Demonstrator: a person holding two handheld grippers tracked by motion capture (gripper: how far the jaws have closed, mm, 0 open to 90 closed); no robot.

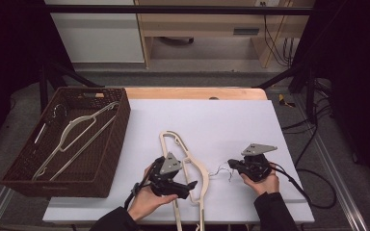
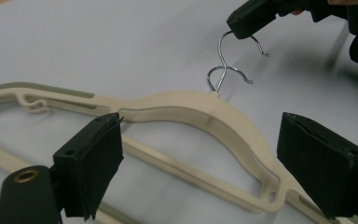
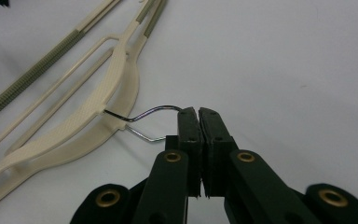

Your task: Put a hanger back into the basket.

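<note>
A cream plastic hanger [image 1: 192,166] lay flat on a white table top [image 1: 250,120], its long axis running from the near edge away toward the far side, between the person's two hands. Its wire hook [image 1: 220,169] pointed sideways to the person's right. A second pair of wire ends seemed to cross it in the left gripper view, so there may have been two hangers stacked — this could not be told for sure.

The right gripper [image 3: 199,116] was clenched on the wire hook, jaws pressed together with the wire running out to their left toward the hanger's neck.

The left gripper [image 2: 200,163] was released, its jaws spread wide over the curved shoulder of the hanger, one on each side of the bar and not touching it. It was the nearer tool to the hanger's body, which lay straight ahead between the jaws.

Well to the left stood a dark woven basket [image 1: 111,159] holding another pale hanger [image 1: 77,137] — a likely destination, judging by the layout.
</note>
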